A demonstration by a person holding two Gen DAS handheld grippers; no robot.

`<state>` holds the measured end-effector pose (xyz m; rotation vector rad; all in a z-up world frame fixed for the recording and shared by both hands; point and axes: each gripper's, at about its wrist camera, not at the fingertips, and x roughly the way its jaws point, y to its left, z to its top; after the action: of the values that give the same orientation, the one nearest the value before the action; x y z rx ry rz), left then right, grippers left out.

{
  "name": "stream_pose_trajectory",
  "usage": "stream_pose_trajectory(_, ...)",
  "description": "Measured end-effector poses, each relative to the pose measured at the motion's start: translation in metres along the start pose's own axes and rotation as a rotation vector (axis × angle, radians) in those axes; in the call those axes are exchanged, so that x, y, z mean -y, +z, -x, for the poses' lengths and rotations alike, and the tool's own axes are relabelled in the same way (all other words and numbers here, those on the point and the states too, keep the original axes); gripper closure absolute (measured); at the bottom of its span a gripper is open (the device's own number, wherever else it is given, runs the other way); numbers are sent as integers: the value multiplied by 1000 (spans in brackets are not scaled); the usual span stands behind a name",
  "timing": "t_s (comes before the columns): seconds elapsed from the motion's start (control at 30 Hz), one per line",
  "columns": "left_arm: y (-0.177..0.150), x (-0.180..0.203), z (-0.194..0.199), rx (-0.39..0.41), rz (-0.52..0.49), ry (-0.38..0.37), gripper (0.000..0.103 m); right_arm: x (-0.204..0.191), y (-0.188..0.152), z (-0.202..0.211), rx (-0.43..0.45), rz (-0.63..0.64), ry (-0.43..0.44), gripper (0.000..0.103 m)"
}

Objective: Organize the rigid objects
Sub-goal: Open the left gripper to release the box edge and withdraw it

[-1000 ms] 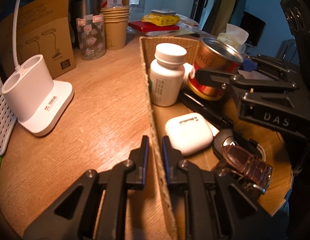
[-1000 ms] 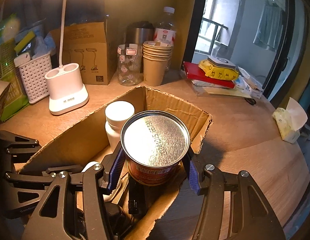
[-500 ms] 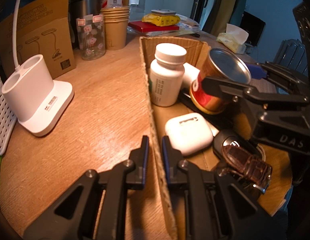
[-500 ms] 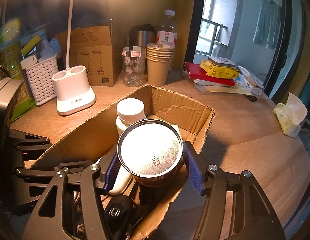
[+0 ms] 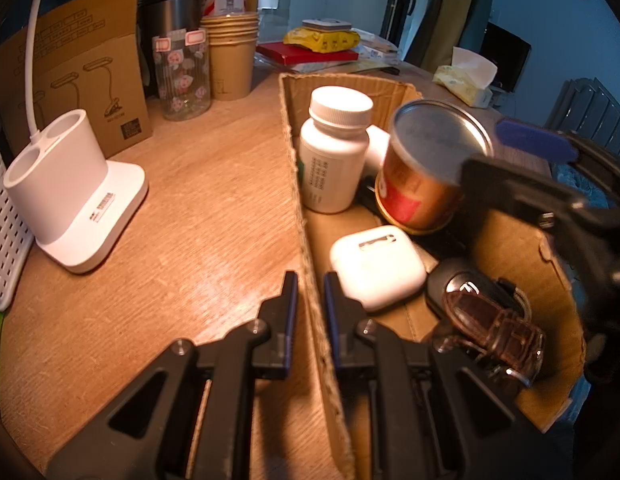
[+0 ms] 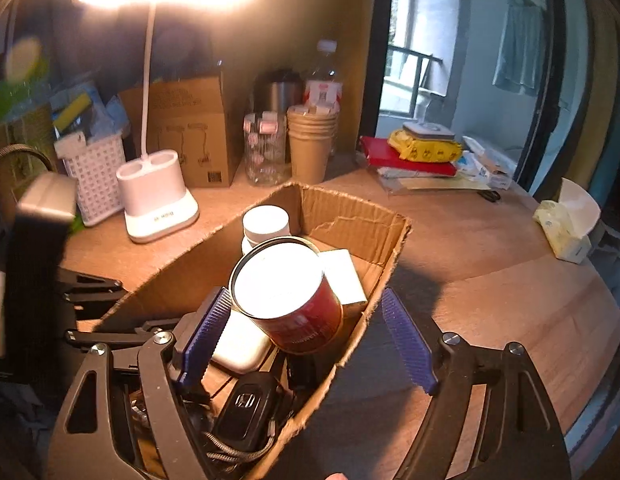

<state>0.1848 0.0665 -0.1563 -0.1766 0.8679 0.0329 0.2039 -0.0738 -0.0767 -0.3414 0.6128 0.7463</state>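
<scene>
A cardboard box (image 5: 310,216) (image 6: 350,216) lies on the wooden table. In it are a white pill bottle (image 5: 336,148) (image 6: 265,224), a red tin can (image 5: 426,168) (image 6: 289,296) resting tilted, a white earbud case (image 5: 376,266) (image 6: 239,342), a car key (image 6: 245,408) and a brown watch strap (image 5: 494,328). My left gripper (image 5: 310,312) is shut on the box's left wall. My right gripper (image 6: 305,340) is open, its fingers apart on both sides of the can and no longer touching it; it also shows in the left wrist view (image 5: 550,168).
A white lamp base (image 5: 69,200) (image 6: 157,200), a white basket (image 6: 95,172), a cardboard carton (image 5: 77,80), a patterned glass (image 5: 183,72), stacked paper cups (image 5: 231,56), red and yellow items (image 6: 418,152) and a tissue pack (image 6: 566,228) stand around the box.
My right gripper has lowered the tin can into the box, opened and drawn back from it. The left gripper has kept its hold on the box wall.
</scene>
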Motion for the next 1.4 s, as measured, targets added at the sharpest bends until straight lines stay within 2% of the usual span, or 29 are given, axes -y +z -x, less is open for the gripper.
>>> stream_pose_trajectory(0.23, -1, 1, 1, 4, 1, 1, 91, 11, -8, 22, 36, -80, -2, 22)
stream_pose_trajectory(0.47, 1, 4, -3, 1, 0, -14, 92, 26, -23, 29, 32, -104, -15, 22)
stream_pose_trajectory(0.87, 13, 26, -20, -33, 34, -21, 92, 61, -36, 32, 38, -157, -46, 22)
stream_pose_trajectory(1.4, 47, 65, -54, -23, 25, 3, 92, 103, -33, 13, 44, -198, -79, 22)
